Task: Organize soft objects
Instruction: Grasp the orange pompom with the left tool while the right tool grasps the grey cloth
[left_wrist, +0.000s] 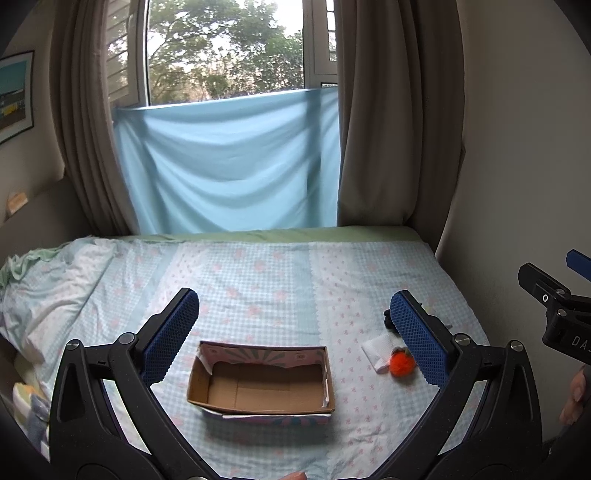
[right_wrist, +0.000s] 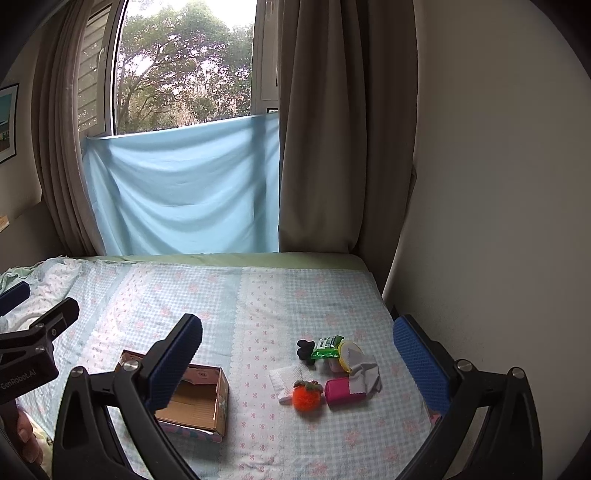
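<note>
Both claws spread wide, holding nothing.
Above open brown cardboard box (left_wrist: 260, 384); fuzzy orange plush fruit (right_wrist: 306, 396) lying apart on checked bedsheet (right_wrist: 258, 295).

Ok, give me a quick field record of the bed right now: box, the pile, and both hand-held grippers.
surface: bed with checked sheet
box: open cardboard box, nothing visible inside
pile: right of box, apart from it
pile items: orange pom-pom, white cloth, pink pouch, grey cloth, green packet, black item
left hand-held gripper: open, holding nothing, above box
right hand-held gripper: open, holding nothing, above pile
</note>
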